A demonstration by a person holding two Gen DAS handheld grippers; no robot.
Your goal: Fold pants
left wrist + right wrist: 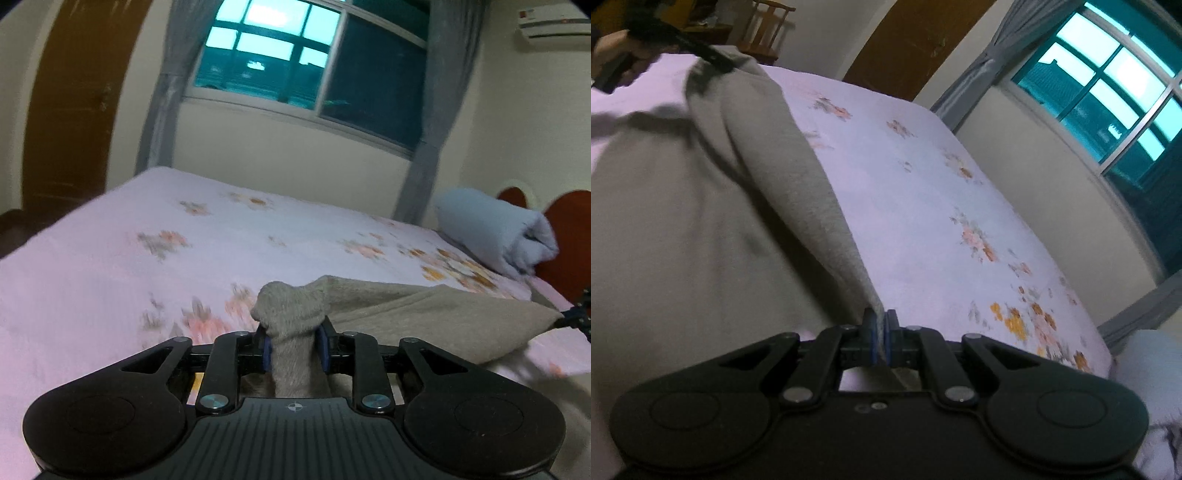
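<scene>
- Bed (110, 258): the pink floral sheet carries the work; your grey pants (424, 317) hang lifted over its near side, partly draped down toward you.
- Pants' long axis: it runs as one taut edge between your two hands, left to right.
- Left hand-held gripper (293, 345): clenched on a bunched wad of cloth at one end.
- Right hand-held gripper (881, 341): pinched tight on the thin edge at the other end; neither hand is nearer.

Fuzzy grey cloth pants (424, 314); smooth floral bedsheet (147, 240), seemingly cotton.
</scene>
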